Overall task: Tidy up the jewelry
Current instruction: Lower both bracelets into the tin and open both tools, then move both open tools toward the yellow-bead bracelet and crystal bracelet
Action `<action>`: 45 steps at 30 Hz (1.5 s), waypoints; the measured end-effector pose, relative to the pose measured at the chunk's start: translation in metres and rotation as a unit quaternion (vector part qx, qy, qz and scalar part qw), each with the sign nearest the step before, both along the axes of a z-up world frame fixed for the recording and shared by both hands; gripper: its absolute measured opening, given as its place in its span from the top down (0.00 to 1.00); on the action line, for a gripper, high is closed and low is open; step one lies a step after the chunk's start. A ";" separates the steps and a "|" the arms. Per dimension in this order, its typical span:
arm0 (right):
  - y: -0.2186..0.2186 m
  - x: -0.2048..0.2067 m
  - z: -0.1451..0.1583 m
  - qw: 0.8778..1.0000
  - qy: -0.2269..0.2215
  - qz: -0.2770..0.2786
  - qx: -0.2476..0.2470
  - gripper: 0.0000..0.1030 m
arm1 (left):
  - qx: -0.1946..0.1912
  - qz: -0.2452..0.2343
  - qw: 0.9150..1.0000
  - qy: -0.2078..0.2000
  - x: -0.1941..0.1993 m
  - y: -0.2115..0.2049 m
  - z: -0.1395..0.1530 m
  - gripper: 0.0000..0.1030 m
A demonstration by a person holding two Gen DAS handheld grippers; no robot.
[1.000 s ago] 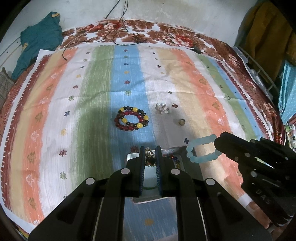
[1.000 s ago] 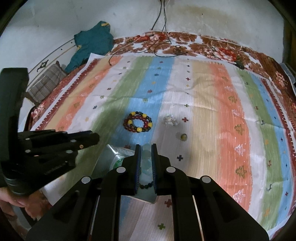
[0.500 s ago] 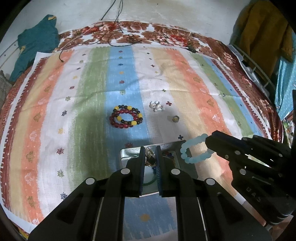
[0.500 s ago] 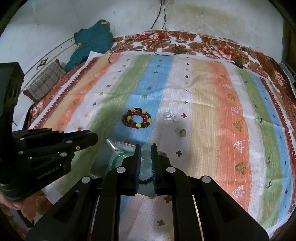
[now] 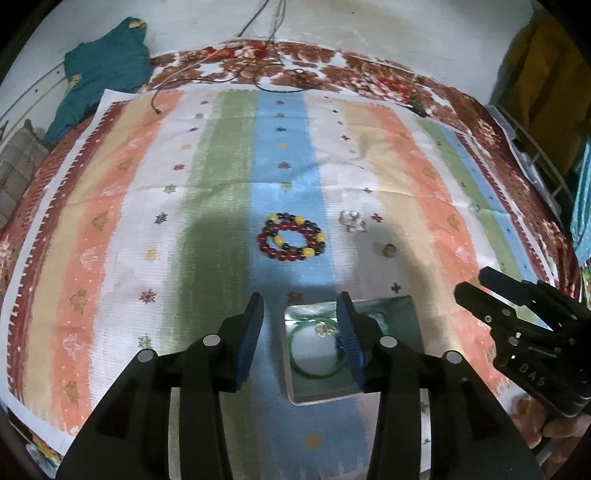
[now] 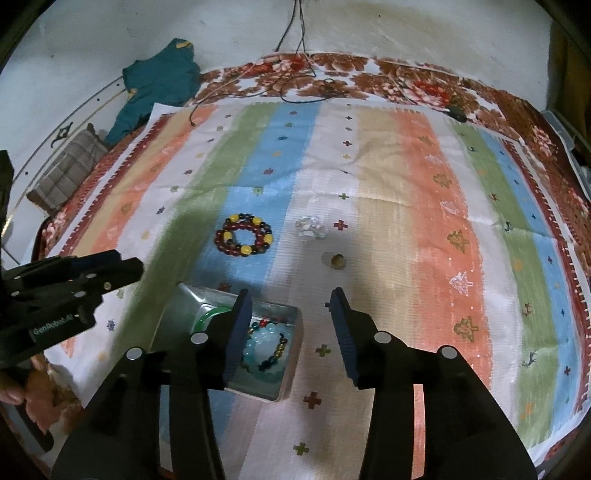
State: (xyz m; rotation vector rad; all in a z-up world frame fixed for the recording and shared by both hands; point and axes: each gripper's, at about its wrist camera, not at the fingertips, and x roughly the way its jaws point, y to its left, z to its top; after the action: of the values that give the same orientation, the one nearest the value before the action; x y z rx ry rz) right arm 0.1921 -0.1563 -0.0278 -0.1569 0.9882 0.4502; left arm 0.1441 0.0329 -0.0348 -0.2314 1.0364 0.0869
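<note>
Striped cloth (image 6: pixel 399 206) in orange, green, blue and white covers a bed with a floral brown spread (image 6: pixel 369 74) beneath it.

Item 1, lower centre of both views: metal tin (image 6: pixel 291 354), open-topped, resting on the cloth. Contents: pale aqua bead bracelet (image 6: pixel 264 341), dark mixed-bead strand (image 6: pixel 277 352), green bangle (image 5: pixel 314 350), a small gold piece (image 5: pixel 323 329).

Item 2: left hand-held gripper (image 5: pixel 300 325), jaws apart, nothing between the pads, poised over the tin's left side. Its jaws have just been opening.

Item 3: right hand-held gripper (image 6: pixel 291 325), jaws likewise apart and empty, just opened; left finger over the tin. A second ago it pinched the aqua bracelet in the air; that bracelet now lies in the tin.

Item 4, mid-frame on the blue stripe: red, yellow and black bead bracelet (image 6: pixel 243 238), coiled double, unmoved.

Item 5, right of it: clear crystal piece (image 6: pixel 310 227); nearer, a small brown bead (image 6: pixel 338 261).

Item 6, upper left: teal garment (image 6: pixel 159 81), checked cushion (image 6: pixel 70 166), white wall (image 6: pixel 369 26) behind with black cables (image 6: pixel 295 37) trailing down.
</note>
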 end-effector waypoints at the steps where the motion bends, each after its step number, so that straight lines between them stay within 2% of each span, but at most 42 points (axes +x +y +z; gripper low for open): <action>1: 0.000 0.002 -0.001 1.000 0.001 -0.003 -0.001 0.50 | 0.001 0.006 1.000 0.001 0.001 0.003 -0.001 0.57; 10: 0.006 0.022 -0.008 1.000 0.000 -0.011 -0.006 0.34 | 0.018 0.038 0.999 0.010 0.014 0.020 -0.013 0.52; 24: 0.015 0.047 -0.030 0.999 0.011 -0.012 -0.033 0.28 | 0.061 0.025 0.997 0.033 0.053 0.013 -0.036 0.49; 33: 0.024 0.071 -0.047 0.999 0.021 -0.013 -0.040 0.26 | 0.039 0.048 0.997 0.048 0.074 0.030 -0.051 0.48; 45: 0.032 0.093 -0.066 0.998 0.031 -0.007 -0.054 0.26 | 0.030 0.042 0.996 0.069 0.098 0.035 -0.070 0.48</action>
State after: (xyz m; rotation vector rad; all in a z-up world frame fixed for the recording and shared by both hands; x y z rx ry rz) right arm 0.2846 -0.1248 -0.0941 -0.2339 1.0750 0.3900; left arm 0.2421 0.0677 -0.1049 -0.2170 1.1591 0.2112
